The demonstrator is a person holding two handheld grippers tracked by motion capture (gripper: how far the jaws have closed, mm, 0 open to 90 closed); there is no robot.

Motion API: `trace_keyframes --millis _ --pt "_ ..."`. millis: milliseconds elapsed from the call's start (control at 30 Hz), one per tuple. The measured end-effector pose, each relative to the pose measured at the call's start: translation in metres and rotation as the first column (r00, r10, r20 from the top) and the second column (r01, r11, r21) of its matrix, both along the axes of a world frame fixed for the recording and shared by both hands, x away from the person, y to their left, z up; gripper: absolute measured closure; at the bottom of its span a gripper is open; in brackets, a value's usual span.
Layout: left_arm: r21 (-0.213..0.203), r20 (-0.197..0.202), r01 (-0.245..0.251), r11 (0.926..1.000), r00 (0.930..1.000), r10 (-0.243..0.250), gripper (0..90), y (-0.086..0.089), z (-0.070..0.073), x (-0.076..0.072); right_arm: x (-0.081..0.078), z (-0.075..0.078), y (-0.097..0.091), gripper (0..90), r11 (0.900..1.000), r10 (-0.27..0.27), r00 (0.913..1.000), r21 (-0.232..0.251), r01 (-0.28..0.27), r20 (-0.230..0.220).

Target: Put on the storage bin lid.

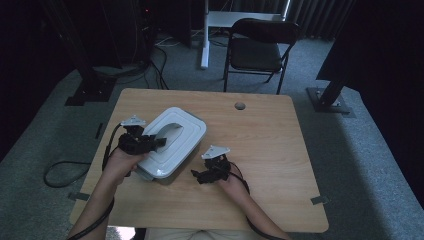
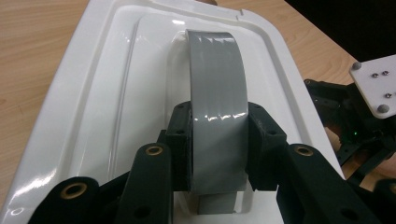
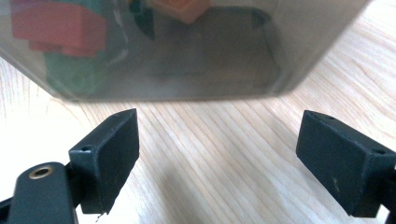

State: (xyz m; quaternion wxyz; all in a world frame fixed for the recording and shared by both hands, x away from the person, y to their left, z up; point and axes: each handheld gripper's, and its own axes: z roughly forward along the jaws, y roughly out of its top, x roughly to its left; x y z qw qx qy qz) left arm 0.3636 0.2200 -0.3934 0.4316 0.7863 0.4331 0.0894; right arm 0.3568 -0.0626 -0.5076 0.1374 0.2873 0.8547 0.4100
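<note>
Counter (image 1: 260, 145) of pale wood carries one clear plastic storage box (image 1: 172, 141) with a white snap-on lid (image 2: 93, 93) and one grey arched handle (image 2: 217, 93) at the lid's middle. The left gripper (image 1: 145, 142) has its jaws clamped on that handle. The right gripper (image 1: 200, 175), just beside the box's wall (image 3: 187, 56), holds its jaws wide apart over bare wood. Coloured toy blocks (image 3: 60, 28) lie inside; their count is unclear.

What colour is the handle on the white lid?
Grey handle, best in the left gripper view.
</note>
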Motion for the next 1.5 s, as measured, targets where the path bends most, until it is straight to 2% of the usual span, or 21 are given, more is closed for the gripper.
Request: trace_keyframes --millis 233,367,567,767,867,933,1000,1067,1133,1200,1267,1333,1367,1433,1500 --pt "-0.017 0.004 0.009 0.9998 1.0000 -0.009 67.4 0.002 -0.002 0.001 -0.001 -0.004 -0.008 13.1 0.9999 -0.010 0.9997 0.011 0.010 -0.020" --pt "-0.001 0.020 0.014 0.9999 0.9997 -0.014 65.7 0.001 -0.001 0.001 -0.003 -0.005 -0.011 13.1 1.0000 -0.008 0.9998 -0.002 0.008 -0.016" --pt "-0.026 0.033 0.023 0.9994 0.9992 -0.022 44.4 0.003 0.005 -0.002 -0.004 -0.001 -0.017 13.0 0.9998 -0.018 0.9998 -0.005 0.018 -0.002" --pt "-0.040 0.053 0.003 0.9992 0.9986 -0.001 32.3 0.015 0.007 -0.007 -0.003 0.003 -0.026 13.0 0.9992 -0.041 0.9991 0.000 0.041 0.013" --pt "-0.058 0.069 0.025 0.9980 0.9974 -0.021 26.1 0.021 0.009 -0.010 -0.004 0.003 -0.030 13.0 0.9986 -0.053 0.9985 0.005 0.053 0.016" --pt "-0.052 0.083 0.037 0.9980 0.9960 -0.033 22.3 0.024 0.010 -0.011 -0.004 0.003 -0.033 12.8 0.9982 -0.059 0.9982 0.006 0.059 0.012" --pt "-0.045 0.097 0.020 0.9988 0.9952 -0.015 18.7 0.028 0.011 -0.012 -0.004 0.003 -0.036 12.9 0.9977 -0.067 0.9977 0.014 0.067 0.011" --pt "-0.036 0.105 0.007 0.9993 0.9945 -0.003 10.7 0.033 0.012 -0.013 -0.005 0.003 -0.038 12.9 0.9975 -0.070 0.9974 0.014 0.070 0.014" --pt "-0.020 0.136 -0.010 0.9997 0.9907 0.013 9.0 0.037 0.013 -0.016 -0.005 0.004 -0.039 12.8 0.9977 -0.067 0.9977 0.010 0.067 0.014" --pt "-0.016 0.154 -0.011 0.9998 0.9879 0.013 0.5 0.042 0.012 -0.017 -0.006 0.004 -0.040 12.8 0.9977 -0.068 0.9976 0.007 0.068 0.018" --pt "0.001 0.181 -0.039 0.9993 0.9828 0.038 0.4 0.048 0.011 -0.019 -0.007 0.004 -0.042 12.9 0.9978 -0.067 0.9976 0.002 0.067 0.018" --pt "-0.009 0.204 -0.064 0.9979 0.9768 0.065 0.5 0.056 0.010 -0.020 -0.007 0.003 -0.043 12.9 0.9978 -0.066 0.9977 0.001 0.066 0.016" --pt "-0.009 0.221 -0.086 0.9963 0.9715 0.085 0.5 0.060 0.009 -0.021 -0.008 0.003 -0.044 12.8 0.9978 -0.067 0.9977 0.002 0.067 0.012" --pt "-0.017 0.230 -0.104 0.9944 0.9674 0.105 0.5 0.068 0.008 -0.022 -0.008 0.002 -0.046 12.9 0.9976 -0.069 0.9976 -0.003 0.069 0.010" --pt "-0.006 0.242 -0.141 0.9900 0.9605 0.138 0.5 0.076 0.006 -0.022 -0.008 0.001 -0.047 12.9 0.9975 -0.071 0.9975 -0.004 0.071 0.008"
